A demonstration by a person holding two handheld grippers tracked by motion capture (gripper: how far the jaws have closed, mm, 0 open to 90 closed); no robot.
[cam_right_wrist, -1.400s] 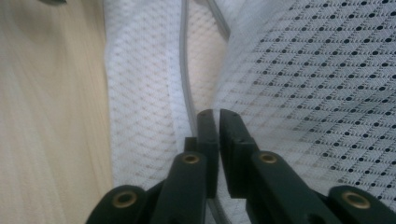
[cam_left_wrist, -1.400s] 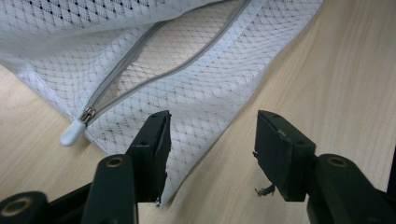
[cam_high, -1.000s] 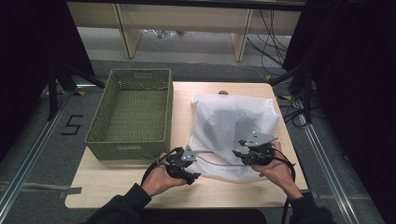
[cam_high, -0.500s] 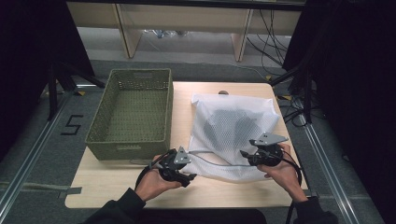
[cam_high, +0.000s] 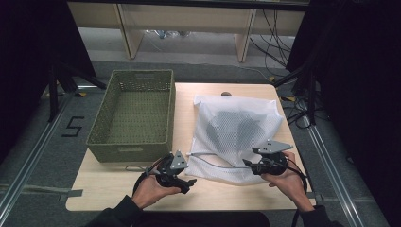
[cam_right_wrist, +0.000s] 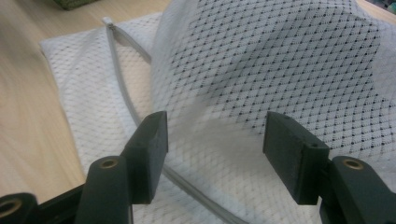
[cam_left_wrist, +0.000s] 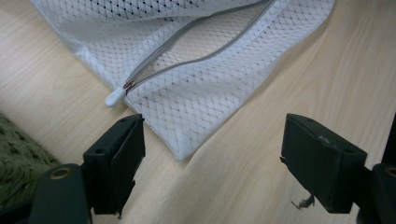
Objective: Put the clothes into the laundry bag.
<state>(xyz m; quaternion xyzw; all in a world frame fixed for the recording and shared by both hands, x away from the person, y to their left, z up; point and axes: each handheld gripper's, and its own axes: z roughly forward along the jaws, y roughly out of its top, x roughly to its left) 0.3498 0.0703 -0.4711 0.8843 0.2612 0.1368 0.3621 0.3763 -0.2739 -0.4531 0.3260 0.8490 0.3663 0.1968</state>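
Two grippers are seen low in the high view, each held in a hand coming up from the bottom edge. The left gripper is parked at the lower centre-left of that frame, just off the near left corner of the white mesh laundry bag; the right gripper is found lower right of centre, over the bag's near right part. The bag is laid flat on the wooden table, taking up the centre-right of the frame, with something dark showing through the mesh, can't really be made out though. A grey zipper is run along the bag's near edge and is partly undone, and its white pull tab is seen left of centre in the left gripper view, resting on the wood. In that view the left jaws are spread wide and have just been opening, with only the bag's corner and bare table between them, nothing pinched. In the right gripper view the right jaws are also held well apart, having just been opening too; a raised fold of mesh is sat between them but isn't pressed by either pad. An olive woven basket is placed on the table's left part, at the centre-left of the high view, just beside the bag.
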